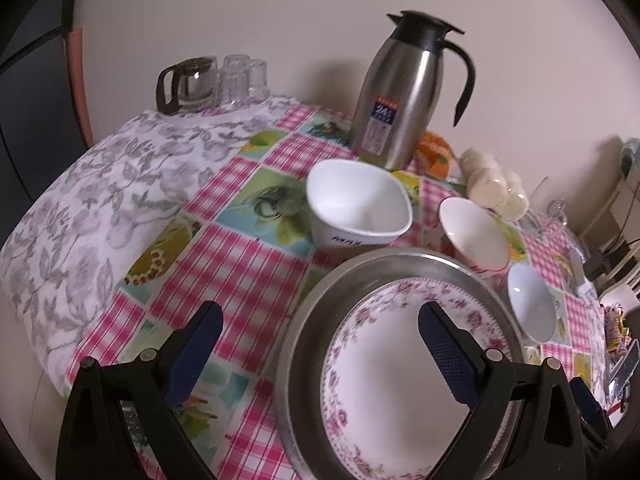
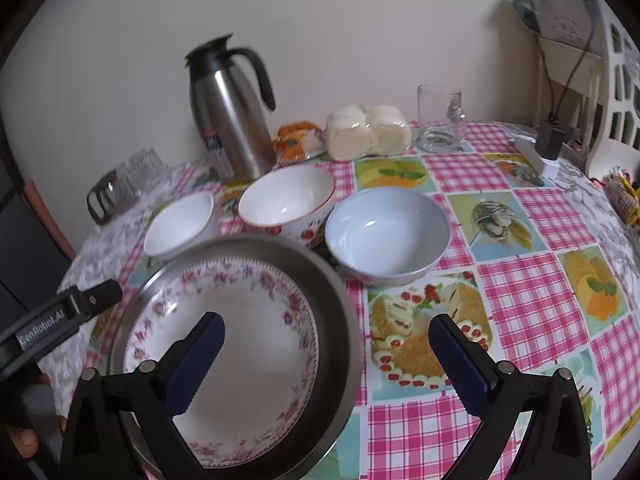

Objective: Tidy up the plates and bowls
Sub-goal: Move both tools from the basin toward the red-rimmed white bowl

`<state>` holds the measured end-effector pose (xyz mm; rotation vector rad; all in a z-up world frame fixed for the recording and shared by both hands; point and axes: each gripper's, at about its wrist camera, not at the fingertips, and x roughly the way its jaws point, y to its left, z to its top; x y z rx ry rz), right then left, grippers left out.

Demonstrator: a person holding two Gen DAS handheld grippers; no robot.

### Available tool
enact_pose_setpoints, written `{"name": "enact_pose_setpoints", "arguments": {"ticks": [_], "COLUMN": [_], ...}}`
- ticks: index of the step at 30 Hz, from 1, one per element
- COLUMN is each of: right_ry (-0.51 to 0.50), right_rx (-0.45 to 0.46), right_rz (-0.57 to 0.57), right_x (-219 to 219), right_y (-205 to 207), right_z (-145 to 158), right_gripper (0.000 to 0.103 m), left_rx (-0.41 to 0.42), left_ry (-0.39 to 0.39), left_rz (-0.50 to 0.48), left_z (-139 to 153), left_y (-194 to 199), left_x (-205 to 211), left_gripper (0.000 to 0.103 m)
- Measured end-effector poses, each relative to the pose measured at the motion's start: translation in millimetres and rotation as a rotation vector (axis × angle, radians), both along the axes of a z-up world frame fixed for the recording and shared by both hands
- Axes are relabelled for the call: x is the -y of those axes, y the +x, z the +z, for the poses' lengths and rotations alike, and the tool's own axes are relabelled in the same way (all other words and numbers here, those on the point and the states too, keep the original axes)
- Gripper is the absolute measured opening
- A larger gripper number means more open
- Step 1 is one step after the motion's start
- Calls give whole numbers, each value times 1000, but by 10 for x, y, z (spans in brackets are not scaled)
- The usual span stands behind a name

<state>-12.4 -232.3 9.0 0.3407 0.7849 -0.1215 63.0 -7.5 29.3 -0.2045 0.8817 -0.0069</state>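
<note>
A floral-rimmed white plate [image 1: 380, 392] lies inside a steel plate [image 1: 308, 320]; both show in the right wrist view too, floral plate [image 2: 244, 340], steel plate [image 2: 336, 320]. Behind stand a square white bowl [image 1: 356, 204] [image 2: 180, 224], a red-rimmed bowl [image 1: 472, 236] [image 2: 288, 200] and a pale blue bowl [image 1: 532, 304] [image 2: 384, 232]. My left gripper [image 1: 320, 340] is open over the steel plate's left rim. My right gripper [image 2: 328, 352] is open over its right rim. Both are empty.
A steel thermos jug [image 1: 396, 92] [image 2: 228, 112] stands at the back by the wall. A glass pot and tumblers [image 1: 216, 80] sit back left. A bag of white rounds [image 2: 368, 132], a glass mug [image 2: 440, 120] and a charger [image 2: 548, 148] sit back right.
</note>
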Motion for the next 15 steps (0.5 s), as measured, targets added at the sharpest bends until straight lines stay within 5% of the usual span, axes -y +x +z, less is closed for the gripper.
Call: {"name": "enact_pose_setpoints", "arguments": {"ticks": [15], "right_ry": [104], "right_rx": [41], "right_rz": [-15], "right_x": [284], "right_y": [40], "right_z": [137], "right_gripper": [103], "left_rx": [21], "left_ry": [-43], "left_rz": [-137], "left_z": [177], "left_y": [260], "left_x": [91], "left_gripper": [98]}}
